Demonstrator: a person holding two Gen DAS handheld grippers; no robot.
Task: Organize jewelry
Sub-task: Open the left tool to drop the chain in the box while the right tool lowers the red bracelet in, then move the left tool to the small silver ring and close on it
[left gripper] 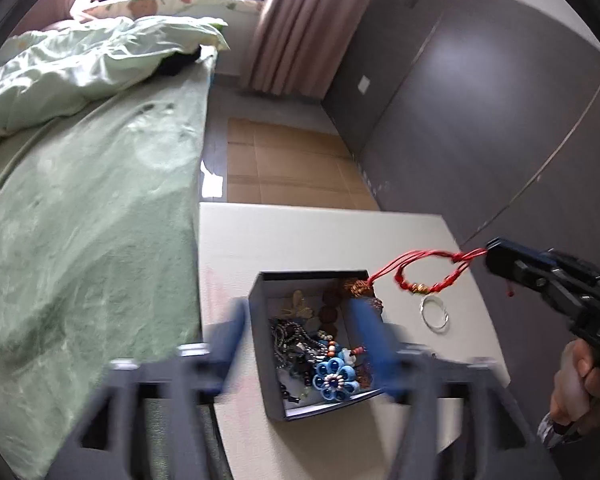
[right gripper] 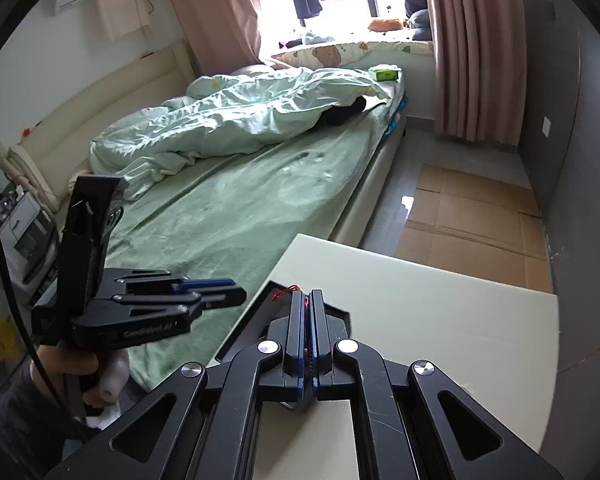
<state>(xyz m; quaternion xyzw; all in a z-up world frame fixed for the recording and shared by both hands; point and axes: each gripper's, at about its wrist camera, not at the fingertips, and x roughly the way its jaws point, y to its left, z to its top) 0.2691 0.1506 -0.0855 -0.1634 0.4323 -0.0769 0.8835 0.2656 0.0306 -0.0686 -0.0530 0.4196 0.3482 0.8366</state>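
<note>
A dark open box (left gripper: 269, 380) on the white table (left gripper: 236, 240) holds tangled jewelry, with a blue flower piece (left gripper: 335, 380) at its near end. My left gripper (left gripper: 300, 320) is open, its blue fingers (left gripper: 370, 328) straddling the box. My right gripper (left gripper: 490, 256) is shut on a red string bracelet (left gripper: 420, 272) with small beads, which hangs in the air beside the box's right rim. A silver ring (left gripper: 435, 313) lies on the table under it. In the right wrist view my right gripper (right gripper: 307, 296) pinches the red string (right gripper: 284, 293); the box (right gripper: 260, 312) is mostly hidden.
A bed with a green sheet (left gripper: 84, 216) and a crumpled quilt (right gripper: 236, 116) runs along the table's left edge. Flattened cardboard (left gripper: 292, 160) lies on the floor beyond the table. A grey wall (left gripper: 480, 120) stands to the right, and pink curtains (right gripper: 476, 48) hang by the window.
</note>
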